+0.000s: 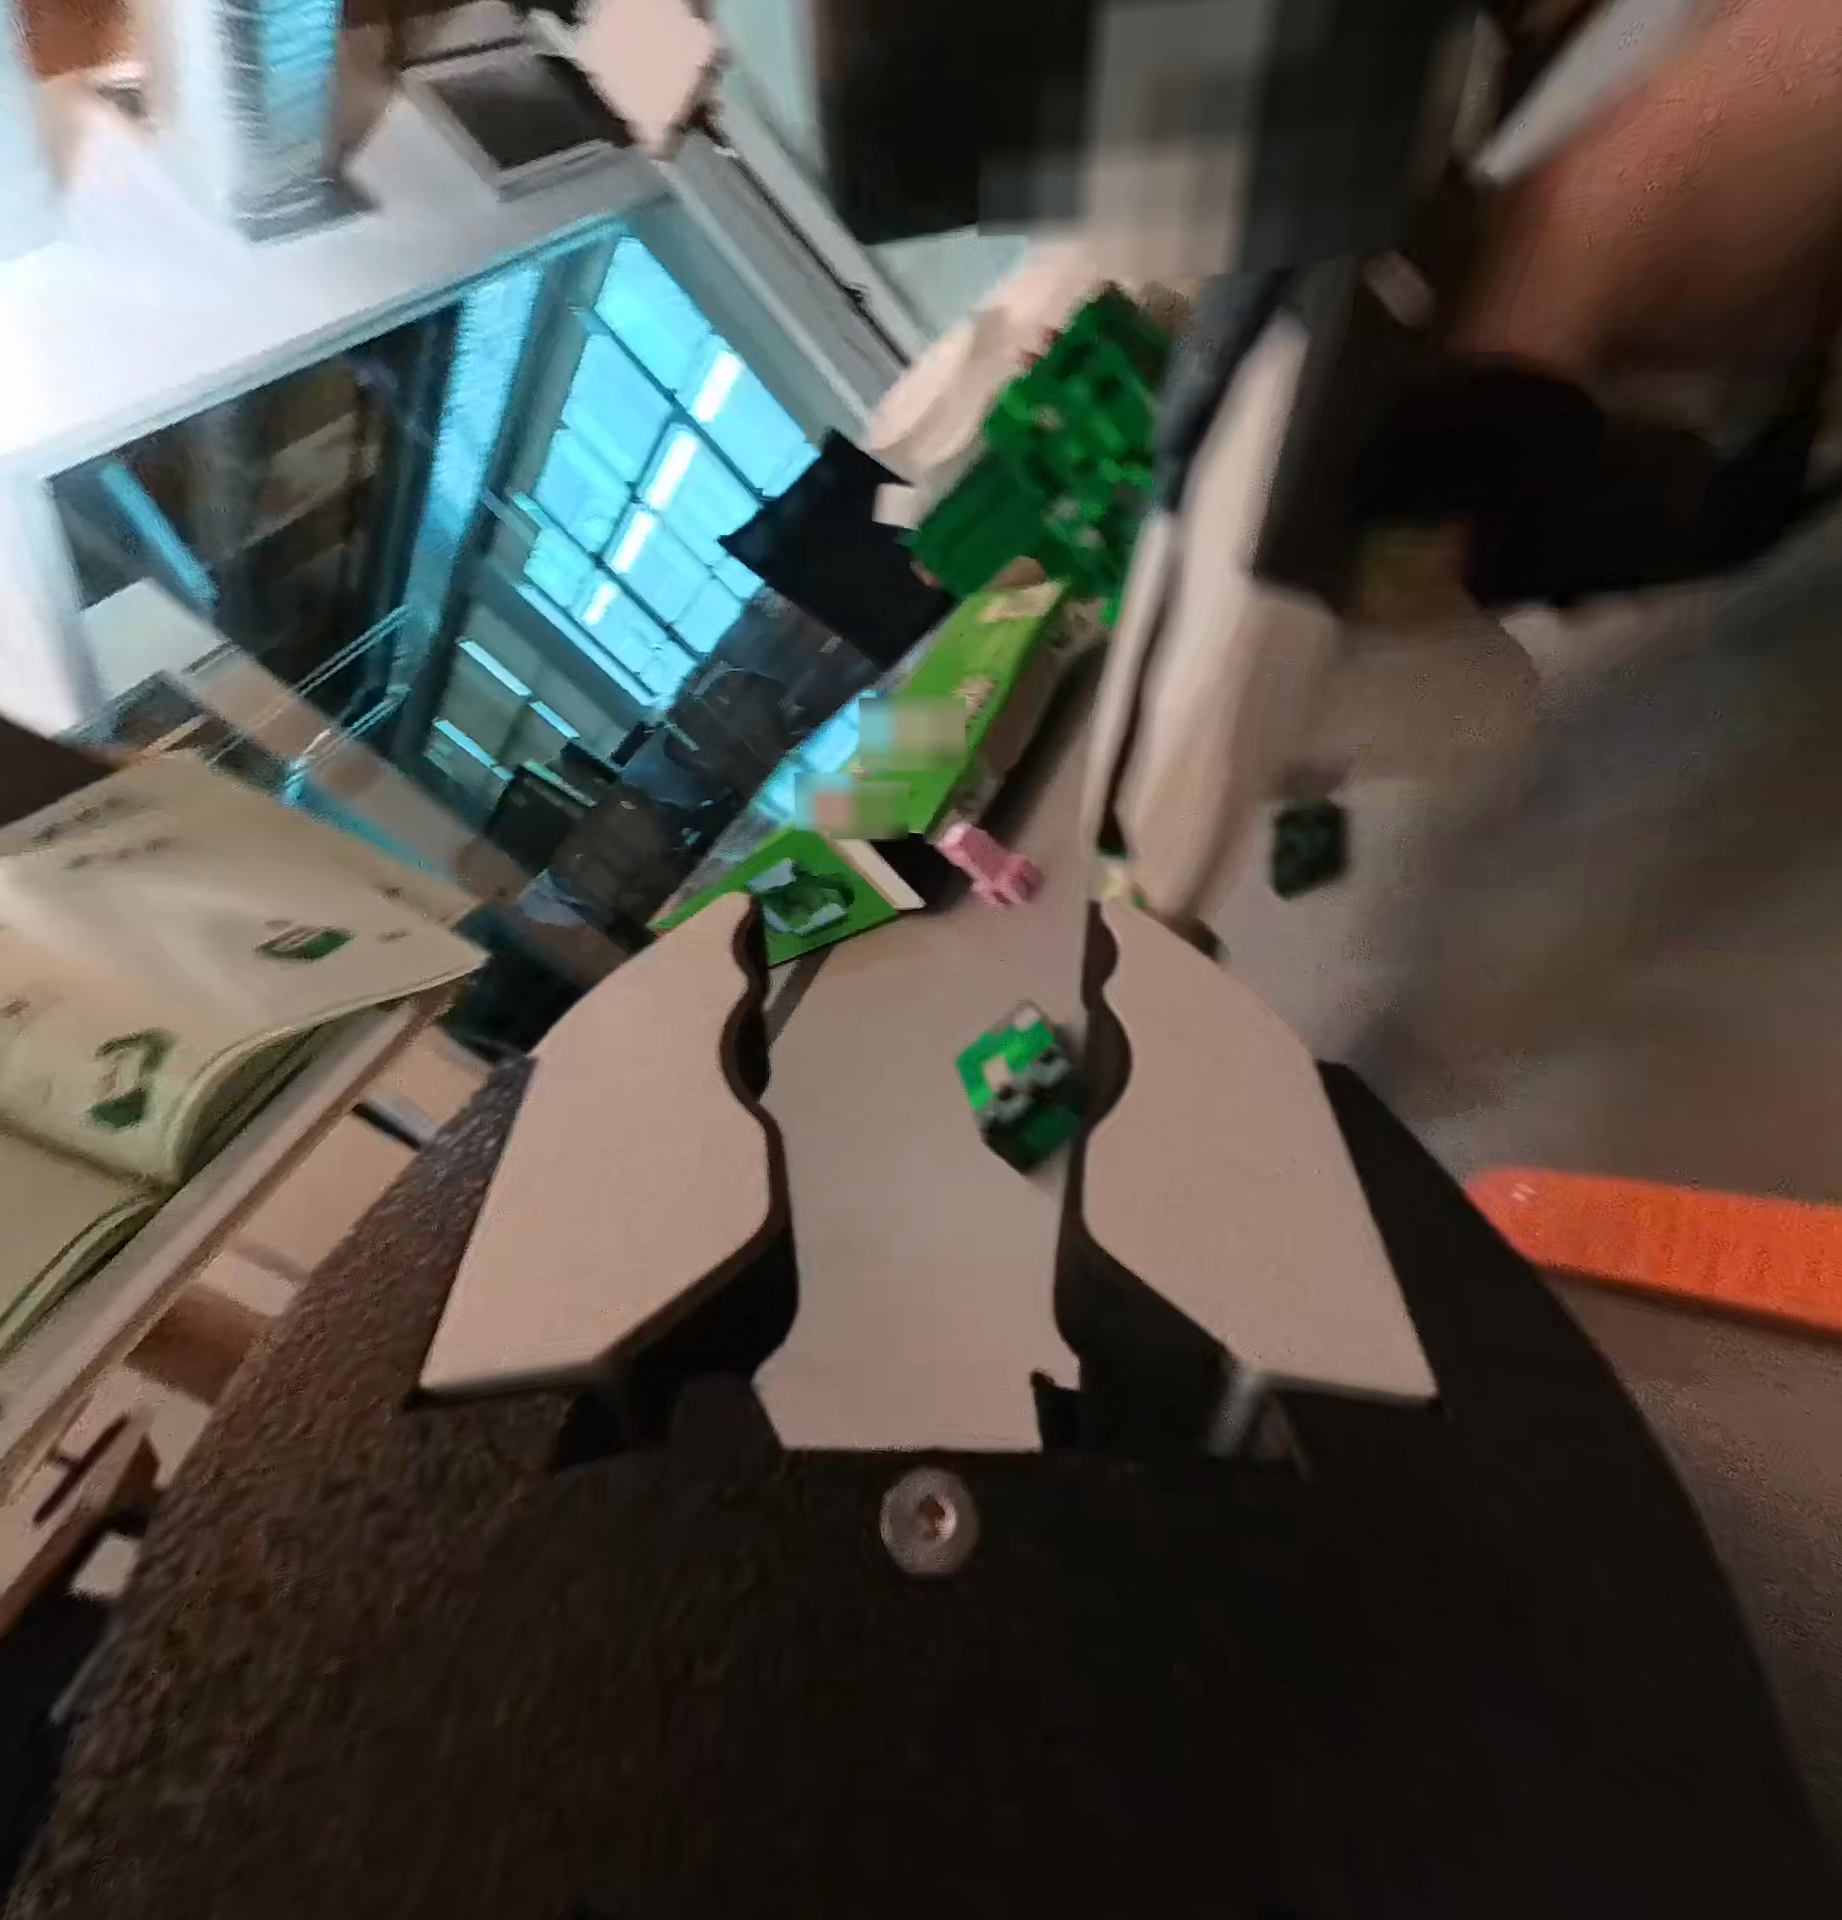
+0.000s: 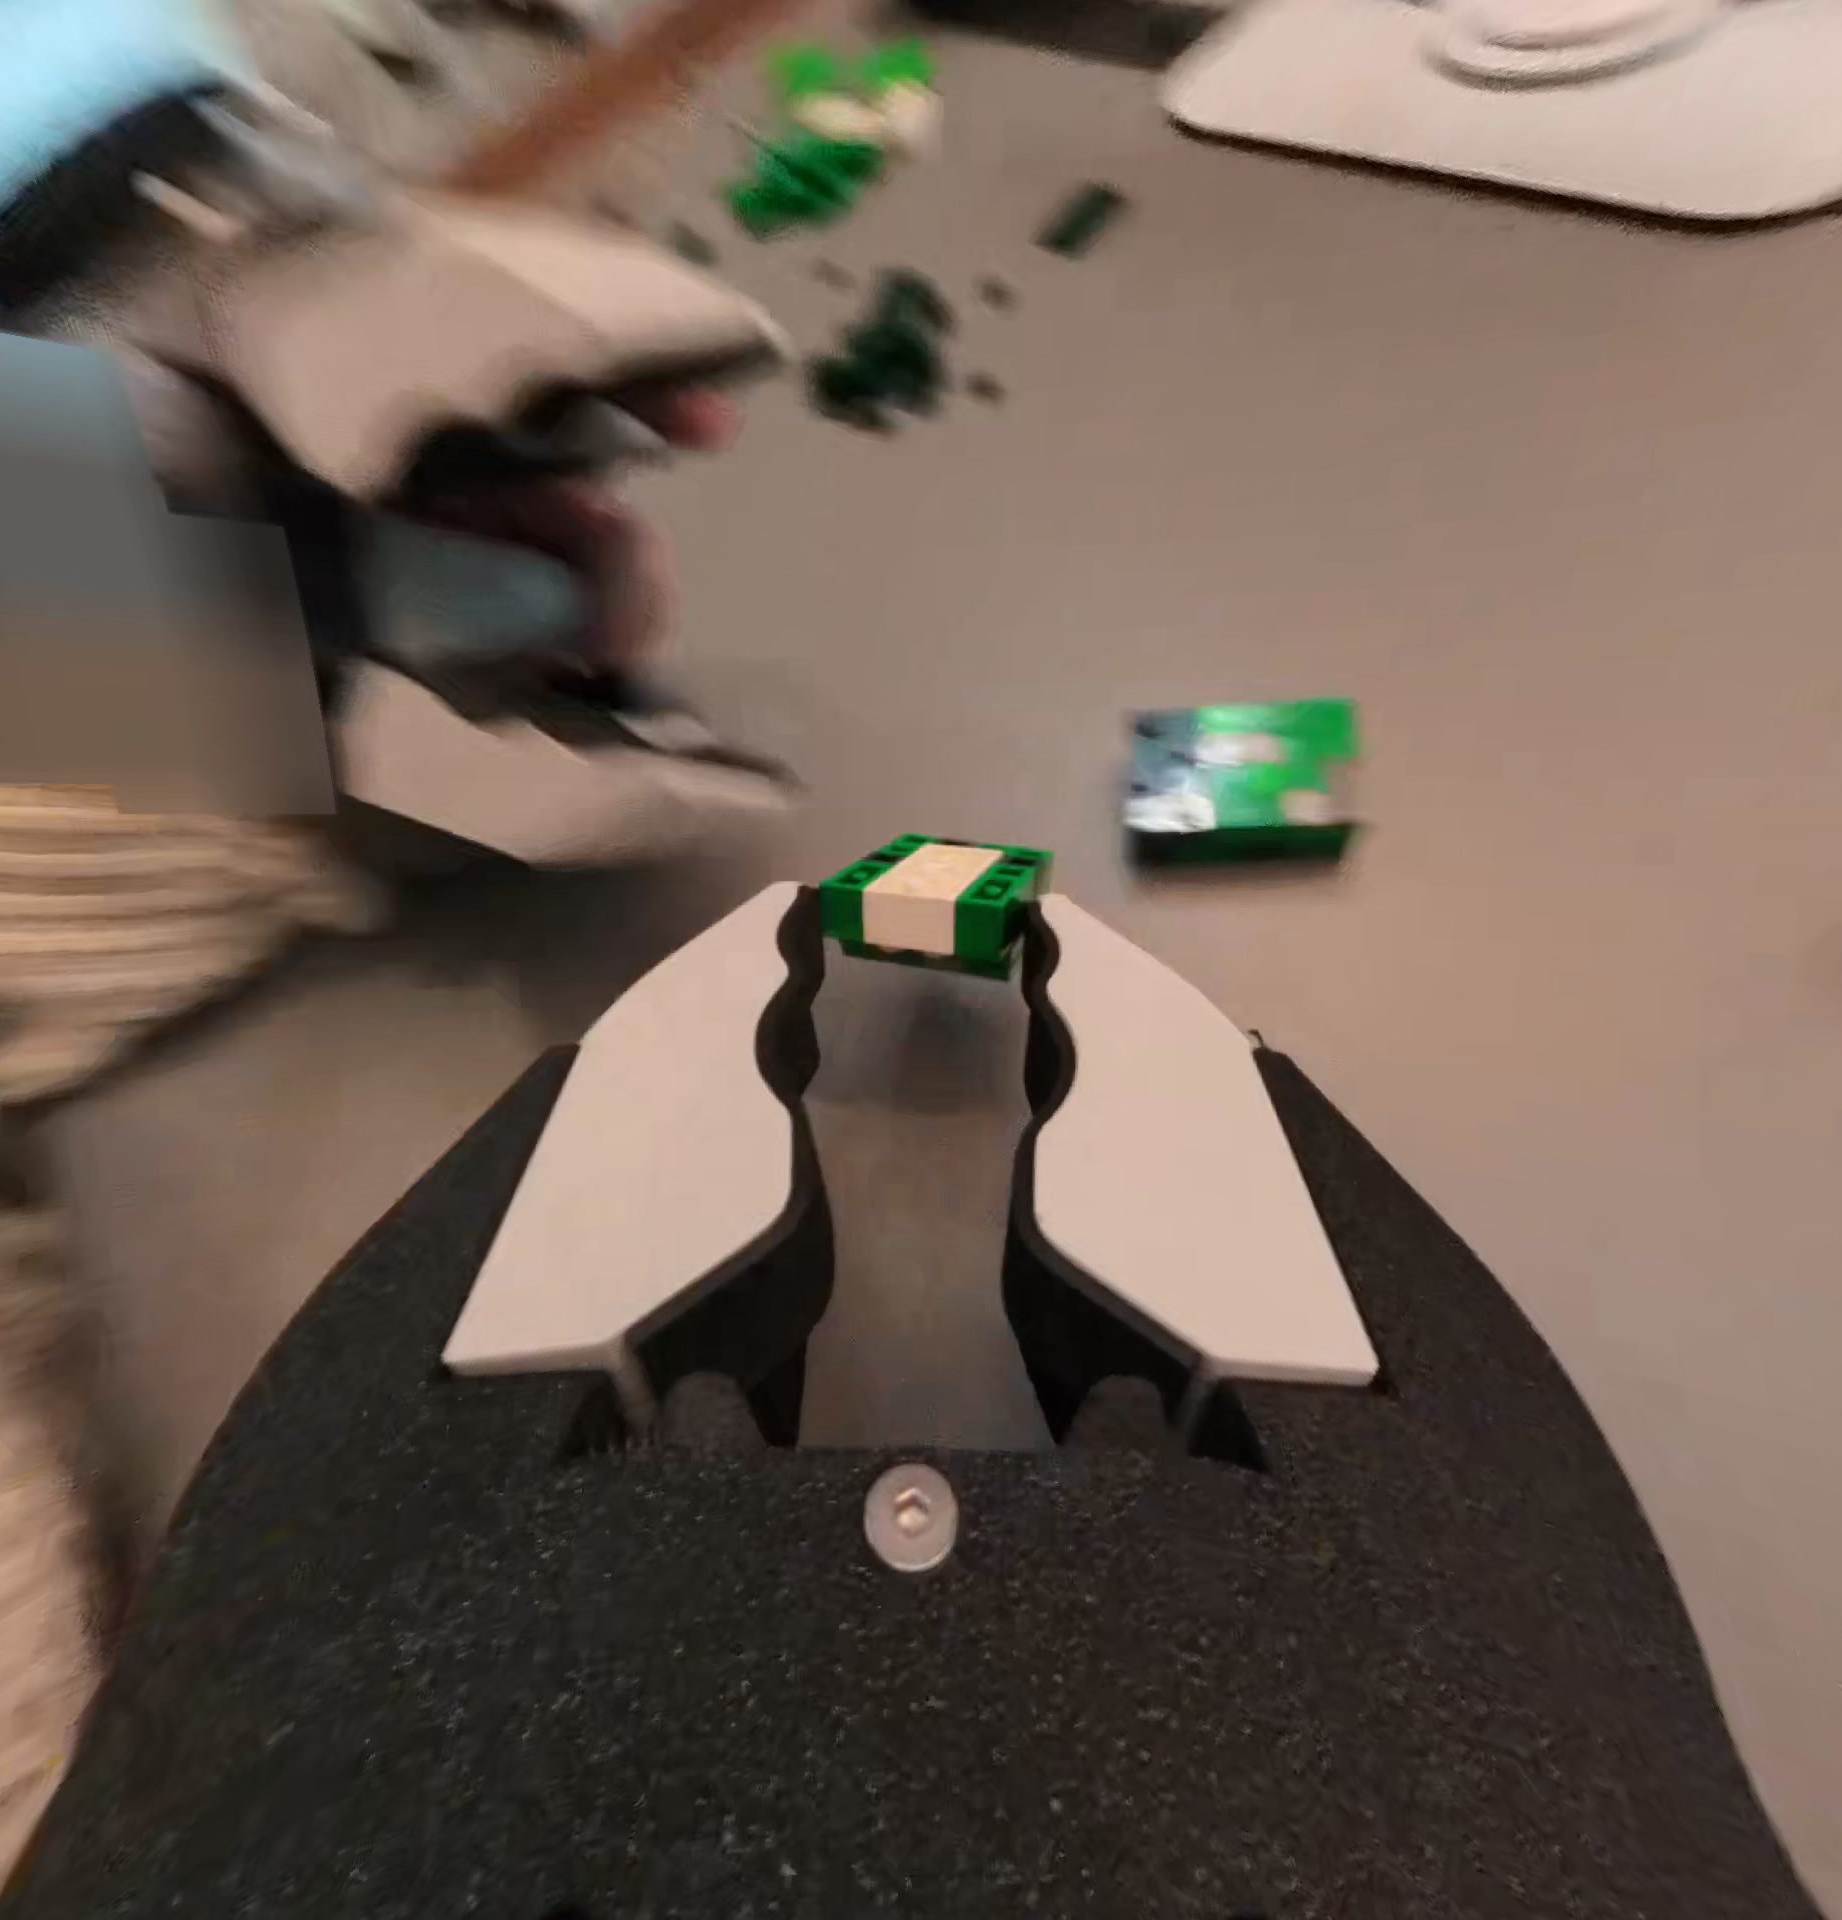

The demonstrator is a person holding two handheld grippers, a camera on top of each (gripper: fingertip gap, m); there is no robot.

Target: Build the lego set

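The right tongs (image 2: pixel 922 920) were clamped on a small green-and-white lego assembly (image 2: pixel 936 899), lifted clear of the bench (image 2: pixel 1416 520), presumably for mating. The left tongs (image 1: pixel 927 935) stood apart and empty above a loose green piece (image 1: pixel 1023 1081).

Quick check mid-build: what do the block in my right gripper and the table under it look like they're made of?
Green-and-white block held by the right gripper: looks like hard moulded plastic, smooth with a slight sheen, crisp edges and square recesses. Table: an even grey-brown matte surface, no grain or glare; probably laminate or a mat, but motion blur leaves that open.
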